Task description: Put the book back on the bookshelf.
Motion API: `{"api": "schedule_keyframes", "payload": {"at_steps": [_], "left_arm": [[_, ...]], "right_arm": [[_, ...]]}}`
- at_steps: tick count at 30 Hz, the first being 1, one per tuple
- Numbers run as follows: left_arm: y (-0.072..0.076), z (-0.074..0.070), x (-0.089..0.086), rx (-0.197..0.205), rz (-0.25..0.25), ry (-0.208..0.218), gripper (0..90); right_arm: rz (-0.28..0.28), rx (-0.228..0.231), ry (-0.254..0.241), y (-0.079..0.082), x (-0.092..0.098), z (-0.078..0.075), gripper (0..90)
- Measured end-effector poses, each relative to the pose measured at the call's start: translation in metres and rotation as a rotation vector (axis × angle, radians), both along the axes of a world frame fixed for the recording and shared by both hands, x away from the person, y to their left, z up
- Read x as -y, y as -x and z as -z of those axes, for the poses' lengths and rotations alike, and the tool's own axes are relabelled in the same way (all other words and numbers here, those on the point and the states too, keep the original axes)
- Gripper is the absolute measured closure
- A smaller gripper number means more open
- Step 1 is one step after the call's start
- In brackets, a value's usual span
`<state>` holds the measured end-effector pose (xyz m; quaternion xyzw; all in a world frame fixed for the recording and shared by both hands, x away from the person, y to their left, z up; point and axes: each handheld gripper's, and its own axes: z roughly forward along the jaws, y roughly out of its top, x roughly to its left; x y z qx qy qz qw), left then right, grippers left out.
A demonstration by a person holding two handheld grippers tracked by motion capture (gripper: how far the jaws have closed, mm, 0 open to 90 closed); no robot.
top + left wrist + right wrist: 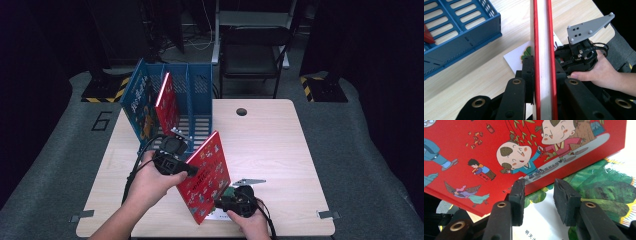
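From the high view, we see the left claw (186, 171) clamped on the upper edge of a red picture book (207, 177) that stands tilted on the counter (270, 145), just in front of the blue file rack (172, 100). A second red book (167, 102) already leans in one of the rack's slots. The right claw (226, 202) sits low at the held book's bottom corner.

In the left gripper view, our jaws press on both covers of the red picture book (543, 60), seen edge-on, so the grip is firm; the rack (461, 32) lies to the left.

In the right gripper view, the right claw (539, 195) stands partly open with nothing between its pads, just beside the red picture book (524, 152), above a white and green book (599, 190) lying flat beneath.

We judge the hardcover stiff, moderately heavy and glossy, so it may slip; holding it mid-edge near the spine should keep it from swinging.
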<state>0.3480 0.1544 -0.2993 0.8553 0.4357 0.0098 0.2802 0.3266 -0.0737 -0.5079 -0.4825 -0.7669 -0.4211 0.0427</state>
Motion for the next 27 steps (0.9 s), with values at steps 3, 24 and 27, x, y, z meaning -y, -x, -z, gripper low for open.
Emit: {"api": "schedule_keyframes", "payload": {"at_steps": [3,24,27], "left_arm": [[-0.001,-0.001,0.001,-0.004,0.01,-0.007,79.4],[0.008,-0.004,0.014,-0.003,0.071,-0.046,77.0],[0.011,-0.002,0.015,-0.017,0.085,-0.056,75.7]], "right_arm": [[0.0,0.0,-0.001,0.0,0.0,0.0,61.1],[0.001,-0.002,-0.002,0.0,0.001,0.0,61.5],[0.001,-0.001,-0.003,0.0,0.001,0.001,61.8]]}}
